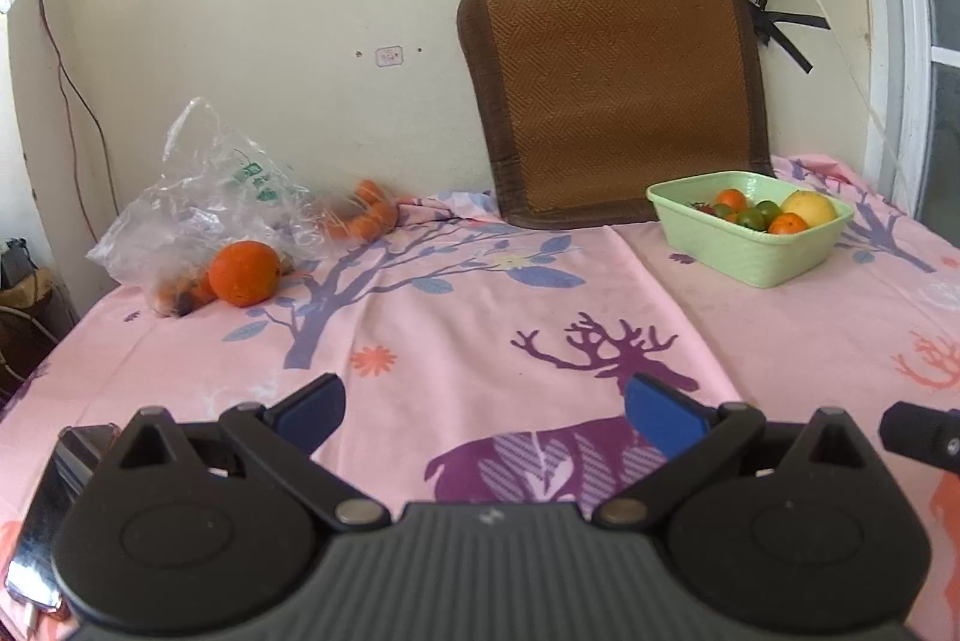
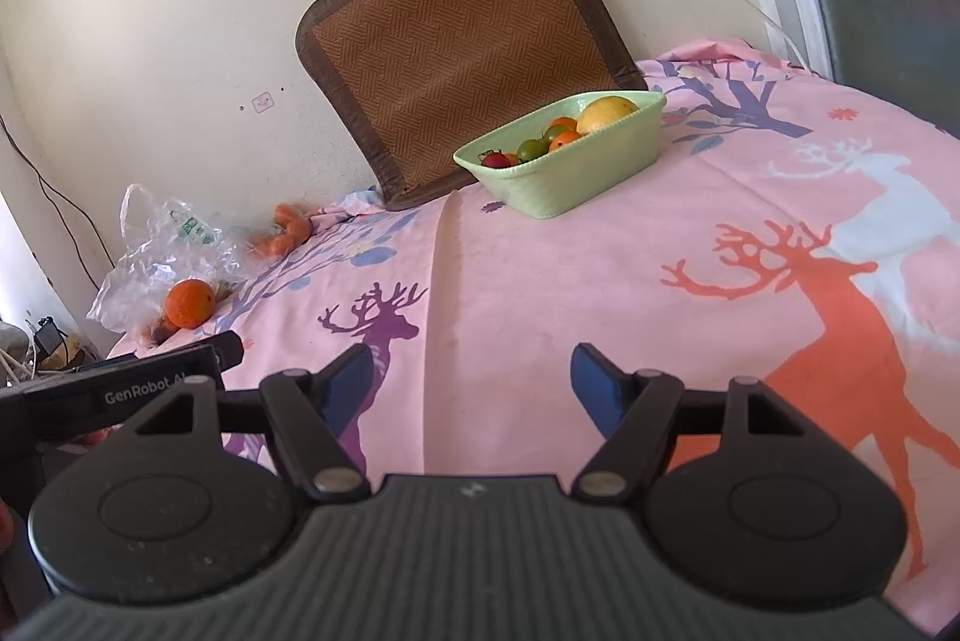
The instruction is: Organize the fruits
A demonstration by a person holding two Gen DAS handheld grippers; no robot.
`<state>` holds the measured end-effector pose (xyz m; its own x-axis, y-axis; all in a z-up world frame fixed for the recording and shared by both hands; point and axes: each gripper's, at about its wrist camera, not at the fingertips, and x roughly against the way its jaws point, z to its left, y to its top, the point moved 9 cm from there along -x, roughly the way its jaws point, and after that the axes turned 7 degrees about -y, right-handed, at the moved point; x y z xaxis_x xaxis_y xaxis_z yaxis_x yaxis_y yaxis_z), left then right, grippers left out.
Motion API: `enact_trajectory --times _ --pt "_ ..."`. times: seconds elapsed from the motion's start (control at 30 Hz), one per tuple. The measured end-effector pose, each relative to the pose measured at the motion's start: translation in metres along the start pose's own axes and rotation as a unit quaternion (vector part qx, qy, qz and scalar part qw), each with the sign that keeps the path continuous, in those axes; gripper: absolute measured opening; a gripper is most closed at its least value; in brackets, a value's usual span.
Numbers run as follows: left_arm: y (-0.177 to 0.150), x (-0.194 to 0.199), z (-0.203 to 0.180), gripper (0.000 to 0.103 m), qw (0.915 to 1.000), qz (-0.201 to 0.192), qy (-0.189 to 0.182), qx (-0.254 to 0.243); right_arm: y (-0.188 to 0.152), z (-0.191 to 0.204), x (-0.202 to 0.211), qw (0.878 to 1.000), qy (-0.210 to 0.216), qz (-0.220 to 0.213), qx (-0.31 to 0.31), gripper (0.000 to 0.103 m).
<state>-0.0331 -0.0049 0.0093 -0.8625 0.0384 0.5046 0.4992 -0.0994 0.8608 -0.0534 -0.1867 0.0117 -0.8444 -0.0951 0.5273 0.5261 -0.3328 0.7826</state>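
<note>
A green basket (image 1: pixel 744 254) (image 2: pixel 576 179) at the back right of the table holds a yellow fruit (image 1: pixel 809 207) (image 2: pixel 603 113) and several small orange, green and red fruits. A large orange (image 1: pixel 245 272) (image 2: pixel 189 303) lies at the mouth of a clear plastic bag (image 1: pixel 204 203) (image 2: pixel 162 245) at the back left. Carrots (image 1: pixel 366 215) (image 2: pixel 287 233) lie behind the bag. My left gripper (image 1: pixel 483 413) is open and empty over the near table. My right gripper (image 2: pixel 471 383) is open and empty too, far from the fruit.
A pink deer-print cloth (image 1: pixel 480 317) (image 2: pixel 660 281) covers the table. A brown woven mat (image 1: pixel 618 95) (image 2: pixel 462 47) leans on the wall behind the basket. A phone (image 1: pixel 54 503) lies at the near left. The left gripper's body (image 2: pixel 120 389) shows at the right wrist view's left edge.
</note>
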Motion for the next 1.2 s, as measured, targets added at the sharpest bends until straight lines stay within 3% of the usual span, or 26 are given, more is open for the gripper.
enact_trajectory --times 0.2,1.2 --pt "-0.004 -0.002 -0.002 0.103 0.9998 0.01 -0.017 0.0 -0.002 -0.003 -0.004 1.0 0.0 0.007 -0.005 0.075" --pt "-0.013 -0.014 0.004 0.103 0.9991 0.029 0.023 -0.02 -0.007 -0.007 -0.007 1.0 0.002 0.014 -0.011 0.076"
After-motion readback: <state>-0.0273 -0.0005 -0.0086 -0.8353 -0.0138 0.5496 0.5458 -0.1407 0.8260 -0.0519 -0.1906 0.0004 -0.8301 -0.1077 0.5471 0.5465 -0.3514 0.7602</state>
